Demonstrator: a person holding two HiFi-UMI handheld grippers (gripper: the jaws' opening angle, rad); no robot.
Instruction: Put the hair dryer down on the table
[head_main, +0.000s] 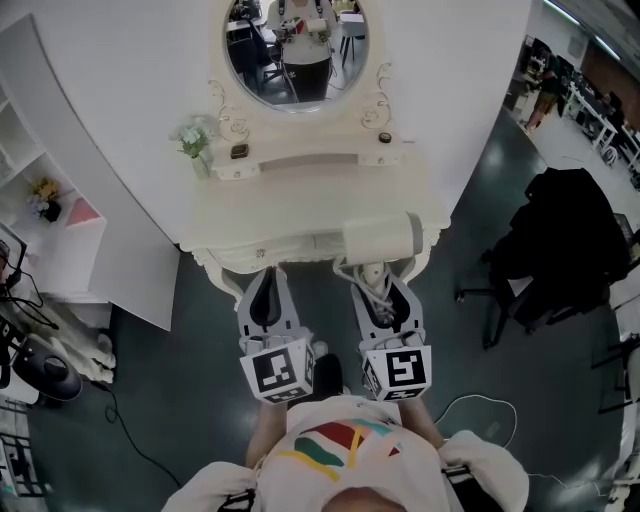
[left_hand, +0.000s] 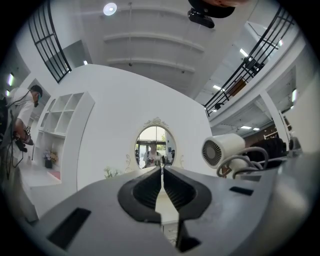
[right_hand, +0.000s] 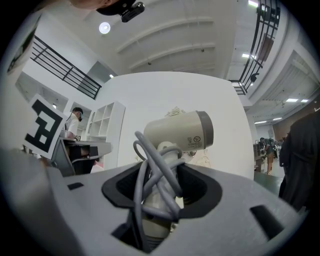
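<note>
A cream hair dryer (head_main: 381, 238) with a grey band at one end of its barrel hangs over the front right edge of the white dressing table (head_main: 300, 205). My right gripper (head_main: 382, 283) is shut on its handle (right_hand: 162, 192), which has the grey cord (right_hand: 150, 175) wound around it. The barrel (right_hand: 180, 131) lies crosswise above the jaws. My left gripper (head_main: 265, 290) is shut and empty, just off the table's front edge at the left. The dryer (left_hand: 223, 148) also shows to the right in the left gripper view.
An oval mirror (head_main: 295, 45) stands at the back of the table, with a small flower vase (head_main: 197, 140) at its left. White shelves (head_main: 45, 215) stand on the left. A black chair (head_main: 560, 245) is on the right.
</note>
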